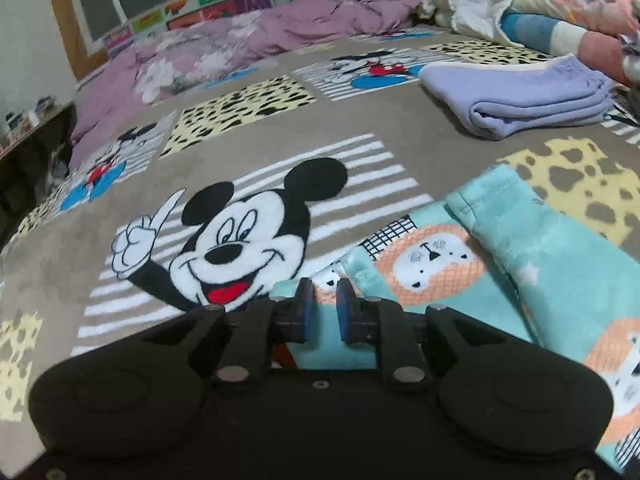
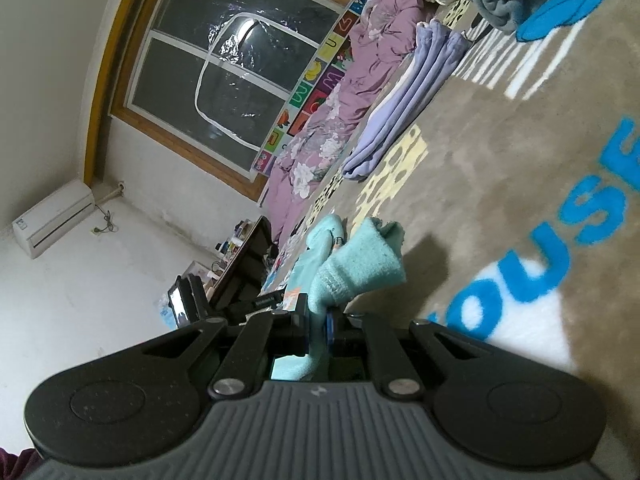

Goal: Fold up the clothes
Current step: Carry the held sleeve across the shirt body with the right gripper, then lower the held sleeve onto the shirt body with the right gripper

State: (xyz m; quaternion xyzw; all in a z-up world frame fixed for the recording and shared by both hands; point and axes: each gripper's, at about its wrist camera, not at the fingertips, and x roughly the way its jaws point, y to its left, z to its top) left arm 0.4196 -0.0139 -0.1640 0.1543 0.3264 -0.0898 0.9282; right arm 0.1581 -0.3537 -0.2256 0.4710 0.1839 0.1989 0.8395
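Garment: teal lion-print fleece on Mickey blanket | right gripper jaws clamp its edge, lifting for fold | left gripper jaws slightly parted, empty, above fleece

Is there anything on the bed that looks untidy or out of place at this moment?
Mostly no. The lavender garment lies neatly folded on the Mickey Mouse blanket. Only the teal lion-print garment is unfinished: one end bunches up, pinched in the right gripper. The purple floral quilt by the window lies crumpled.

Teal garment, orange lion print; lilac folded cloth; taupe blanket, cartoon-mouse panels, leopard patches.
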